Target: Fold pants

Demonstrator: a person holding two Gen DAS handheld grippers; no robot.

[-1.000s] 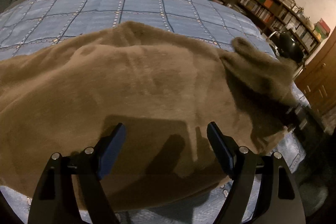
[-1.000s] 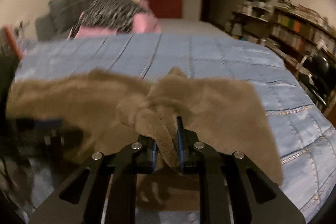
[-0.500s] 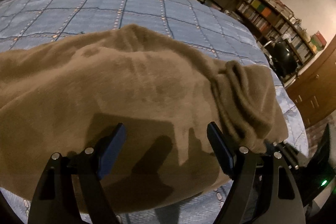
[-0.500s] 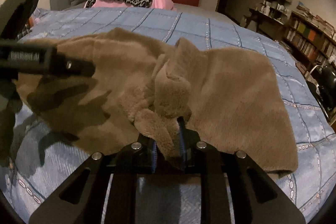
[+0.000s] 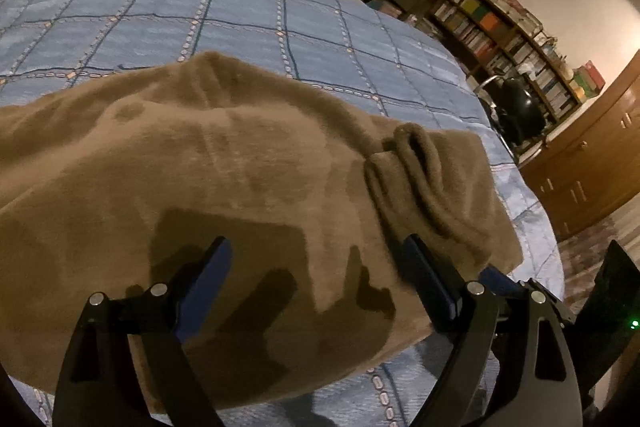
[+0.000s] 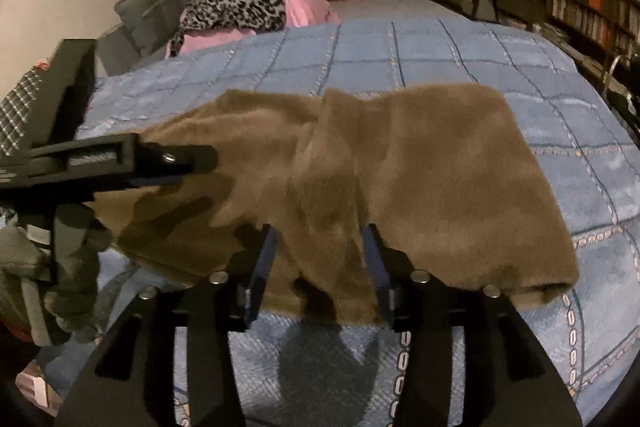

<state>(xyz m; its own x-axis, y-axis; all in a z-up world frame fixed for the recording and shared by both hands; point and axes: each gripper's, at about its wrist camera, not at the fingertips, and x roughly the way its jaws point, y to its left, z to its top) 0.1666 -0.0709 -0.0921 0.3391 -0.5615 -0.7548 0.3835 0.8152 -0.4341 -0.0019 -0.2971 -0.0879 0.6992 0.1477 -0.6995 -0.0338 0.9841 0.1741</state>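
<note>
The brown fleece pants (image 5: 240, 163) lie on the blue quilted bed, with a bunched fold (image 5: 420, 171) near their right end. My left gripper (image 5: 316, 263) is open and empty, hovering over the near part of the pants. In the right wrist view the pants (image 6: 420, 167) lie flat with a ridge down the middle. My right gripper (image 6: 320, 251) is open, its fingers on either side of that ridge at the near edge, holding nothing. The left gripper (image 6: 132, 159) shows at the left of that view.
The blue checked bedspread (image 5: 200, 15) covers the bed. A leopard-print and pink pile (image 6: 248, 3) and a grey pillow (image 6: 152, 11) lie at the head. Bookshelves (image 5: 500, 27), a black chair (image 5: 520, 111) and a wooden cabinet (image 5: 592, 163) stand to the right.
My right gripper opened and let go of the bunched pants cloth, which now rests on the bed. The left gripper stayed open above the pants.
</note>
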